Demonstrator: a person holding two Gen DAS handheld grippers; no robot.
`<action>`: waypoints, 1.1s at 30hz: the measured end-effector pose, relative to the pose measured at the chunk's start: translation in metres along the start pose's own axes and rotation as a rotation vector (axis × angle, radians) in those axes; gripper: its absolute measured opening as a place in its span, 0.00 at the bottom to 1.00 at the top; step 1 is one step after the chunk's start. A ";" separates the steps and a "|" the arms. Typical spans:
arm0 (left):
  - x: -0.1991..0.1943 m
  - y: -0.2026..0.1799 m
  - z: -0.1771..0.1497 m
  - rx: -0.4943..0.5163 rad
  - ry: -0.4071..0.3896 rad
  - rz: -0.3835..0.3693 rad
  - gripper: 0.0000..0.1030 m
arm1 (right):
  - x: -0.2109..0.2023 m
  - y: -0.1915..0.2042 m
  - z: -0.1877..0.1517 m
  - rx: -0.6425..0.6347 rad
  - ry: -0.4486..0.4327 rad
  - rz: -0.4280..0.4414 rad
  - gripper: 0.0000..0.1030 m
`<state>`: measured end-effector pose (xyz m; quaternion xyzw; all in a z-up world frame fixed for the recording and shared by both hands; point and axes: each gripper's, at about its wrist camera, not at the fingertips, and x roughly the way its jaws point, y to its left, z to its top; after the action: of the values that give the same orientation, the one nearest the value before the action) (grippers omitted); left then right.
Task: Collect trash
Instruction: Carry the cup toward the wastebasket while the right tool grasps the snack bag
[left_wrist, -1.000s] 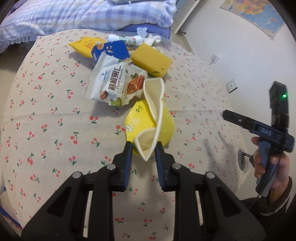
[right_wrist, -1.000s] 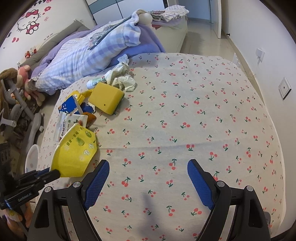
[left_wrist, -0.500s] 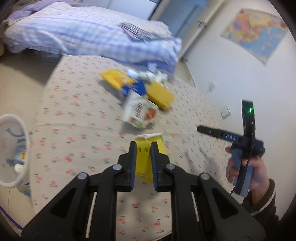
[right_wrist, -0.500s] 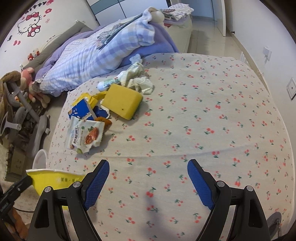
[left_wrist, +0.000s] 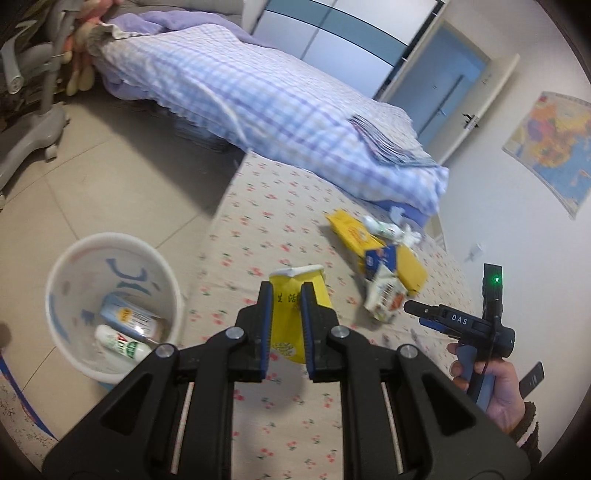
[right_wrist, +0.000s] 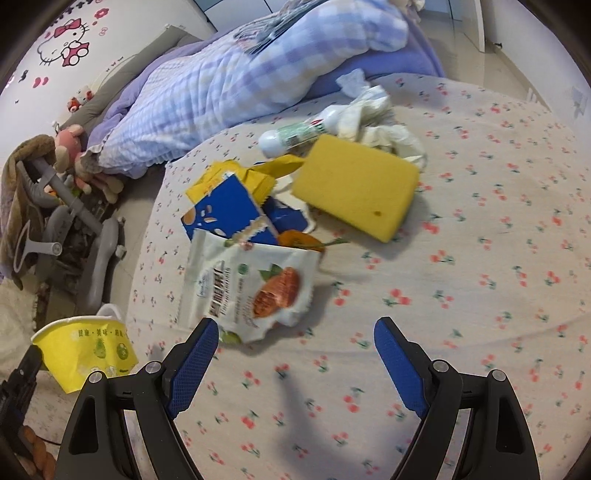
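The left gripper (left_wrist: 286, 308), clenched on the yellow snack bag (left_wrist: 295, 291), has lifted it off the table toward the bin (left_wrist: 110, 310) at its left, while the right gripper (right_wrist: 293, 354), jaws wide, nears the nut packet (right_wrist: 255, 291).

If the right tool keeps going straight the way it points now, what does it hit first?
Probably the white nut snack bag, lying just ahead of the open right tool and nearer its left finger. Depth is unclear; dead centre it may meet the bare cherry-print cover first.
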<state>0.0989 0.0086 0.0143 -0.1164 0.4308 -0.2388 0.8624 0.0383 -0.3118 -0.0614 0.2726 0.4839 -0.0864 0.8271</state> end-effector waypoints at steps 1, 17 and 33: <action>0.000 0.004 0.001 -0.006 -0.002 0.007 0.15 | 0.006 0.005 0.002 0.005 0.003 0.008 0.85; -0.006 0.036 0.005 -0.062 -0.005 0.038 0.15 | 0.034 0.017 0.008 0.028 0.010 0.049 0.37; -0.028 0.048 0.006 -0.107 -0.076 0.055 0.15 | -0.012 0.037 -0.010 -0.031 -0.032 0.151 0.11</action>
<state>0.1043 0.0643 0.0175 -0.1593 0.4128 -0.1872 0.8770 0.0398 -0.2768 -0.0408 0.2939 0.4501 -0.0205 0.8430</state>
